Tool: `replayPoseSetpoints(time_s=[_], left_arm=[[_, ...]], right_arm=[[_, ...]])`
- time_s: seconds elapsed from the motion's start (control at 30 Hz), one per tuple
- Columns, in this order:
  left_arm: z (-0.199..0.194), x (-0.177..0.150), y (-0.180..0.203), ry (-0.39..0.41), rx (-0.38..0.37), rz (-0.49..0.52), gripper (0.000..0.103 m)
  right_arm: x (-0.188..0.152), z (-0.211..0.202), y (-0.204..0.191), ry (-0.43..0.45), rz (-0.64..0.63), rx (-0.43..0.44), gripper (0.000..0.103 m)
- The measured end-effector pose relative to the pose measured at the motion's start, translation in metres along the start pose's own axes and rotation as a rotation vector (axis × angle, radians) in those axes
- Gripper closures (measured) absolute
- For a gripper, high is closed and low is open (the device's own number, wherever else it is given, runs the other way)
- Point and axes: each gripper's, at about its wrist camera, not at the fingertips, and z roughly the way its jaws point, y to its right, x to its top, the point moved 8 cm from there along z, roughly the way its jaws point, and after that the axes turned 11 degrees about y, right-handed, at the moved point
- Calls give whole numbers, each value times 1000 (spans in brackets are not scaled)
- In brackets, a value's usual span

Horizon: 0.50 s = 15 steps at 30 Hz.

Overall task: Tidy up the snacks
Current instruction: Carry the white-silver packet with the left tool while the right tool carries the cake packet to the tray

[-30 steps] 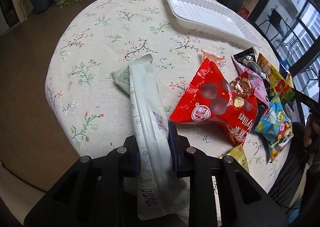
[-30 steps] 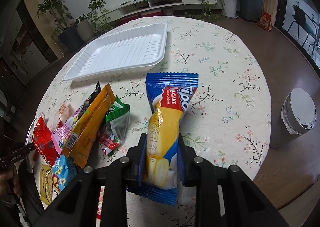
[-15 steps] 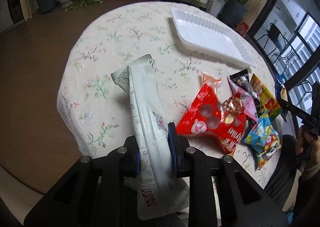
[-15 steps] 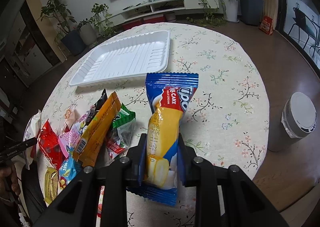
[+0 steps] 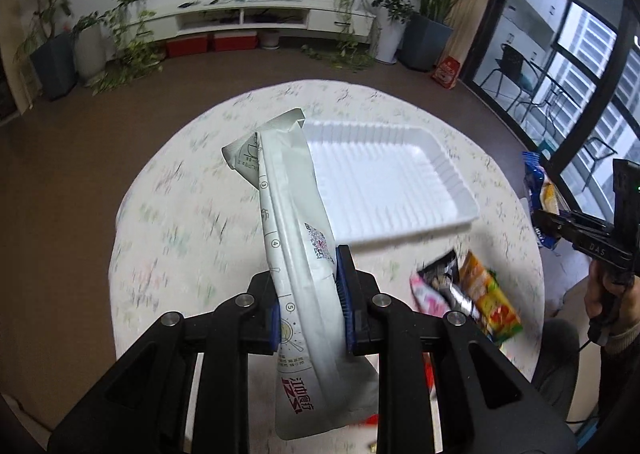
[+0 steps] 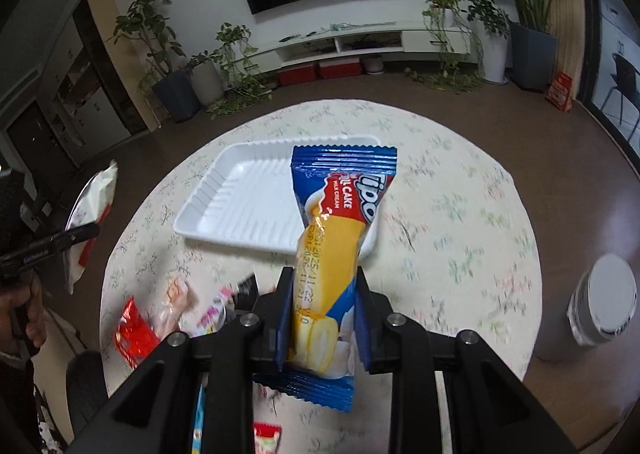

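Between my right tongs (image 6: 322, 318), clenched, sits a "Tipo" "Milk Cream" cake pack (image 6: 334, 250); my left tongs (image 5: 310, 306) pinch a white pouch (image 5: 296, 238) numbered 3–5.

White tray (image 5: 384, 178) on a floral cream bench (image 5: 180, 222)

Pale grey-white sachet (image 5: 298, 254); blue, yellow and red cake wrapper (image 6: 336, 254); black fingers (image 6: 286, 318) with blue pads.

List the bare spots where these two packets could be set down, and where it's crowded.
The white tray is bare across its whole ribbed floor. The tablecloth is bare on the side of the tray facing the grey canister, and also on the far side. It's crowded along the near edge, where the loose snacks and the red packet lie.
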Motion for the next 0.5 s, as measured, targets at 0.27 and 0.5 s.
replayPoseSetpoints(time_s=[0.27, 0.5], left_arm=[[87, 72, 33, -56, -58, 106, 83], [172, 63, 50, -184, -52, 145, 83]], right_arm=[[50, 69, -16, -70, -49, 49, 74], [47, 132, -13, -160, -69, 43, 74]])
